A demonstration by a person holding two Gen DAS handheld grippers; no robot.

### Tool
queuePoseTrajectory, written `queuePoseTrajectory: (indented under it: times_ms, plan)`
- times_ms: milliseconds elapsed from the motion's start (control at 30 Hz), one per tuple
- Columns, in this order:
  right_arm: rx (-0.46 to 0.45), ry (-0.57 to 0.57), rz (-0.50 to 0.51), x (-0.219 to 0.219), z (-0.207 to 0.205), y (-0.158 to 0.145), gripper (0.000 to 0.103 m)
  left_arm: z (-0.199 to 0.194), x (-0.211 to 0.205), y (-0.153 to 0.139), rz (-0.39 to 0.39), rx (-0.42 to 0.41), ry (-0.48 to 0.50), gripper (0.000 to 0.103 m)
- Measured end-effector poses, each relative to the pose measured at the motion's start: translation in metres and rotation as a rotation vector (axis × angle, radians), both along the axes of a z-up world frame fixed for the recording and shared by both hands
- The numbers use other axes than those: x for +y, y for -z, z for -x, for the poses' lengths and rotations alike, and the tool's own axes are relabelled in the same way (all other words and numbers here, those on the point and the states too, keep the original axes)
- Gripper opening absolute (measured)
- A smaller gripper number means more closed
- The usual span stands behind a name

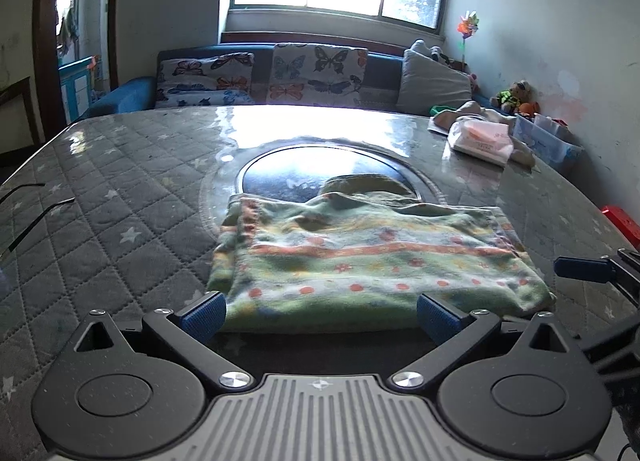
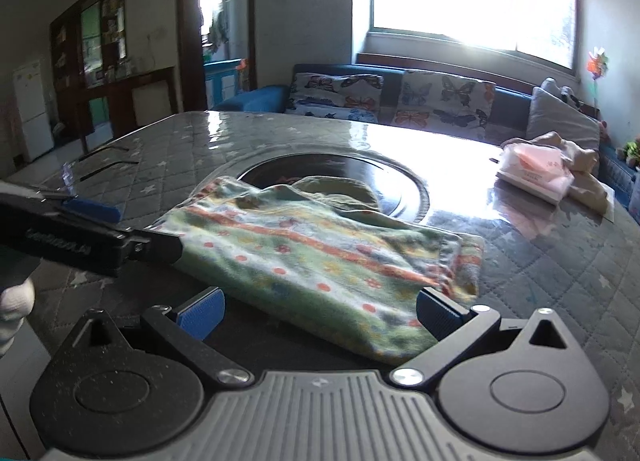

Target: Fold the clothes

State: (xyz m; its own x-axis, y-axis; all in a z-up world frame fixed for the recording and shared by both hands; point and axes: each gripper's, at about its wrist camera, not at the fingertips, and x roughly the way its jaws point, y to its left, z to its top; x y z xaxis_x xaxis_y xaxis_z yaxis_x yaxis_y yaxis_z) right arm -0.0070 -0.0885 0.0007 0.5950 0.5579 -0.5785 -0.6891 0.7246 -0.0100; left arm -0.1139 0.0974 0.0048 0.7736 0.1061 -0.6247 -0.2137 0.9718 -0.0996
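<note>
While both claws sit at the table's near edge, neither has hold of anything: L gripper (image 1: 320, 311) jaws spread wide, blue pads flanking the near hem of the cloth (image 1: 372, 257) w/o pinching it; R gripper (image 2: 318, 313) same, wide apart, near corner of cloth lying between the pads, contact not clear.

Cloth = green knit w/ orange stripes and dots, lying flat on the quilted table (image 1: 120, 201) just ahead of both grippers. Looks already folded into a rough rectangle, doubled layers visible at the left edge in L view. Far end overlaps the dark round inset (image 1: 280, 173); a green collar/flap sticks out there, not tucked.

Judgement: mostly done, approx. one fold or a tidy-up left; edges uneven, far flap loose. Could also be finished and awaiting release/next item, can't tell.

Farther: tissue pack (image 1: 482, 139) and a beige garment (image 2: 580, 169) at far right of table, poss. next to fold. Sofa (image 1: 128, 93) and window beyond.
</note>
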Motion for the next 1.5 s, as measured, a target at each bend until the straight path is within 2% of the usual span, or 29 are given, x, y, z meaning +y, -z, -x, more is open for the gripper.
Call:
queuePoseTrajectory:
  times_ms: [433, 667, 800, 867, 1000, 1067, 1100, 1167, 1267, 1367, 1500]
  plan:
    - [-0.03, -0.192, 0.083, 0.066, 0.007, -0.011, 0.101, -0.011, 0.071, 0.01, 0.085, 0.027, -0.111, 0.103]
    - [-0.049, -0.31, 0.156, 0.124, 0.009, -0.004, 0.089, -0.021, 0.109, 0.01, 0.12, 0.026, -0.152, 0.1]
    - [-0.059, -0.387, 0.198, 0.153, 0.014, 0.005, 0.082, -0.027, 0.127, 0.012, 0.177, 0.042, -0.16, 0.098]
    - [-0.059, -0.423, 0.224, 0.164, 0.016, 0.009, 0.073, -0.029, 0.132, 0.013, 0.203, 0.047, -0.158, 0.097]
    - [-0.083, -0.454, 0.29, 0.182, 0.019, 0.021, 0.067, -0.033, 0.14, 0.014, 0.243, 0.064, -0.157, 0.096]
    - [-0.098, -0.466, 0.314, 0.187, 0.021, 0.026, 0.058, -0.037, 0.141, 0.014, 0.267, 0.07, -0.156, 0.096]
    - [-0.1, -0.466, 0.313, 0.188, 0.02, 0.026, 0.056, -0.039, 0.142, 0.014, 0.279, 0.073, -0.157, 0.096]
    - [-0.101, -0.465, 0.31, 0.189, 0.019, 0.026, 0.037, -0.043, 0.144, 0.014, 0.309, 0.081, -0.161, 0.096]
    - [-0.061, -0.46, 0.272, 0.186, 0.013, 0.023, 0.026, -0.047, 0.146, 0.016, 0.36, 0.091, -0.167, 0.097]
    - [-0.006, -0.442, 0.192, 0.177, 0.004, 0.016, 0.019, -0.049, 0.146, 0.016, 0.408, 0.102, -0.178, 0.098]
    - [0.048, -0.413, 0.082, 0.159, -0.007, 0.002, 0.016, -0.054, 0.146, 0.016, 0.478, 0.111, -0.188, 0.098]
